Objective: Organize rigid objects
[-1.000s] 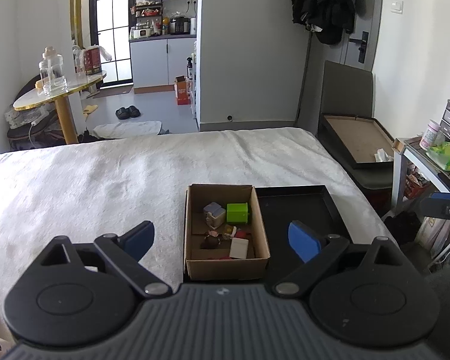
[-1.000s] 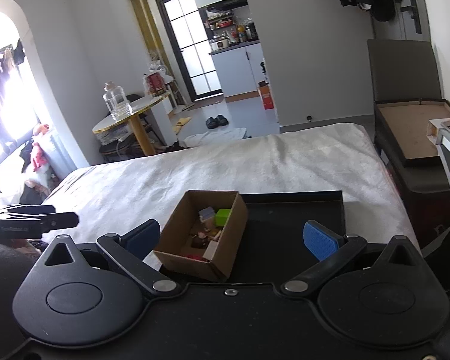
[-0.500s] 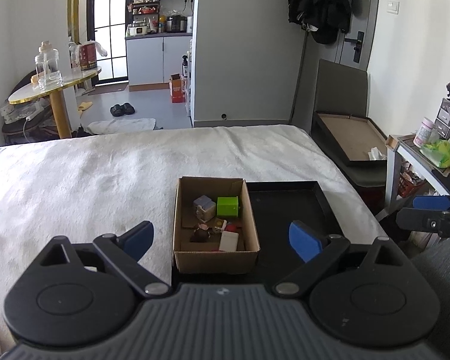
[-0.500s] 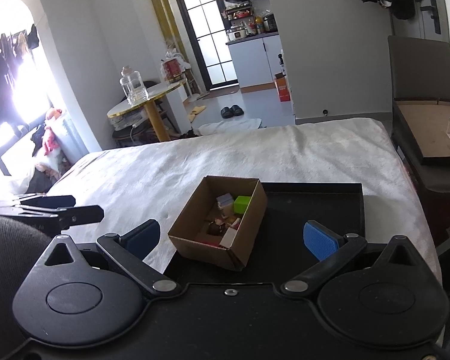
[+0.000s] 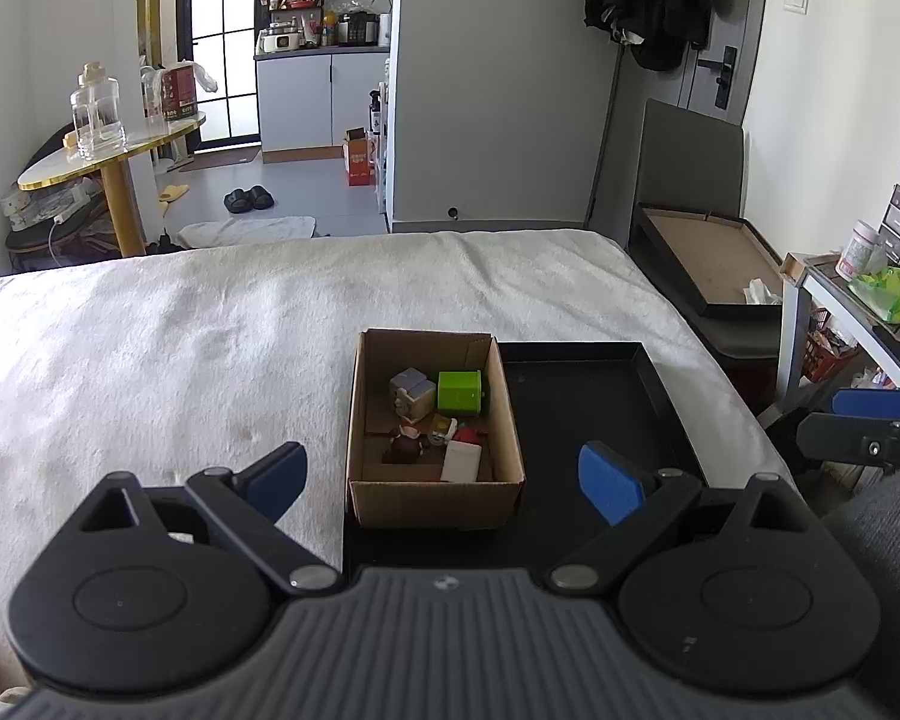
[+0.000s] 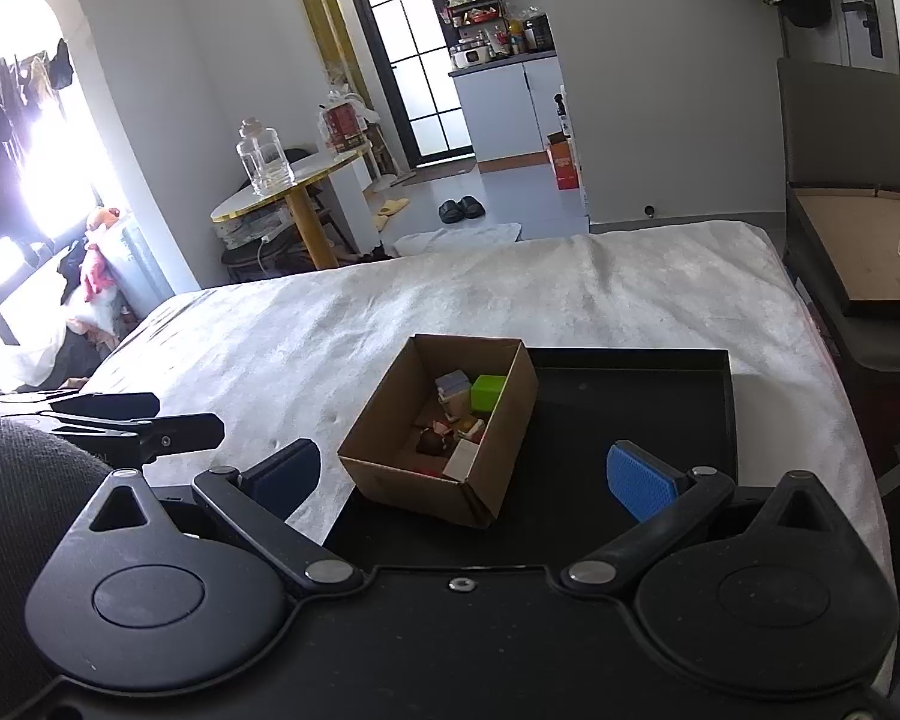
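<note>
Both tongs are released and hold nothing, hovering short of the bed [image 5: 210,324]. The left tongs [image 5: 444,480] point straight at the cardboard box [image 5: 432,501], their jaws spread wider than it; the right tongs [image 6: 471,468] face the same box from its right.

The box sits on the left end of a black tray [image 5: 594,396] and holds the rigid pieces: a grey block [image 5: 411,387], a green cube [image 5: 459,391], a brown figure [image 5: 403,449] and a white block [image 5: 462,461], jumbled with smaller bits I cannot name. The rest of the tray is bare.

This fits either pieces waiting to be laid out on the tray or pieces already gathered into the box, so no move is settled.

Any pick from the box would call for a steep reach past its walls, since the pieces lie touching. Nothing lies between tongs and box. The chair [image 5: 696,168] and cluttered side shelf [image 5: 870,282] stand well to the right.
</note>
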The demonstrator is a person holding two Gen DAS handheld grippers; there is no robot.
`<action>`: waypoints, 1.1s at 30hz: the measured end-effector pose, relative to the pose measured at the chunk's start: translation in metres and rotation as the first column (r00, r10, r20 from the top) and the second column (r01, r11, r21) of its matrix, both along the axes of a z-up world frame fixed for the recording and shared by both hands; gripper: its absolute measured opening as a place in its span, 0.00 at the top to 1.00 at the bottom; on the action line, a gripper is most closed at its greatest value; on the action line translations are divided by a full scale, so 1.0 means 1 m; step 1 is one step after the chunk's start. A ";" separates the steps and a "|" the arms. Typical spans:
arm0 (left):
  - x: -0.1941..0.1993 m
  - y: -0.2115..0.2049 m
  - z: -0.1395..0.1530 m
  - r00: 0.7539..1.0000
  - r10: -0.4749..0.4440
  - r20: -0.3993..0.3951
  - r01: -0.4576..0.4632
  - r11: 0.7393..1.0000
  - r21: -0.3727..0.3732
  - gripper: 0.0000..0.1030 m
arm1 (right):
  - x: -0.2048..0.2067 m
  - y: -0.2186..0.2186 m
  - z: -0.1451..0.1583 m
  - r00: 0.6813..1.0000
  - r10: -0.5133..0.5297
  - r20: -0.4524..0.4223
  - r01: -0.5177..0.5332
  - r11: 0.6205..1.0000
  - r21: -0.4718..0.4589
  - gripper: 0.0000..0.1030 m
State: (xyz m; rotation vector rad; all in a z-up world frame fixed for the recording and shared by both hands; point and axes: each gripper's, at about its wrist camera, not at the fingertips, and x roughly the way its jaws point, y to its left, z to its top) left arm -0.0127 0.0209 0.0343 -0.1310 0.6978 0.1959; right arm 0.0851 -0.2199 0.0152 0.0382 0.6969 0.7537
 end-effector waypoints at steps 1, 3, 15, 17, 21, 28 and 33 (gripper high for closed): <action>0.000 0.000 0.000 1.000 0.000 -0.001 0.000 1.000 0.000 0.06 | 0.000 0.000 0.000 1.000 -0.001 -0.001 0.001 1.000 -0.002 0.00; 0.000 -0.001 0.000 1.000 0.000 -0.002 0.000 1.000 0.001 0.06 | 0.000 0.000 -0.001 1.000 -0.003 -0.006 0.003 1.000 -0.006 0.00; 0.004 -0.001 -0.004 1.000 -0.007 -0.015 0.007 1.000 -0.007 0.06 | -0.002 0.002 -0.001 0.999 -0.024 -0.023 0.023 0.999 -0.034 0.00; 0.004 -0.001 -0.005 1.000 -0.006 -0.016 0.005 1.000 -0.010 0.06 | -0.002 0.002 -0.001 0.999 -0.028 -0.024 0.027 0.999 -0.035 0.00; 0.005 -0.001 -0.006 1.000 -0.005 -0.018 0.005 1.000 -0.011 0.06 | -0.001 0.001 -0.002 0.999 -0.028 -0.023 0.028 0.999 -0.037 0.00; 0.006 -0.002 -0.007 1.000 -0.001 -0.018 0.001 1.000 -0.007 0.06 | -0.001 0.000 -0.002 0.999 -0.030 -0.024 0.029 0.999 -0.037 0.00; 0.006 -0.002 -0.010 1.000 -0.004 -0.022 0.003 1.000 -0.011 0.06 | 0.000 -0.003 -0.002 0.999 -0.037 -0.025 0.036 0.998 -0.041 0.00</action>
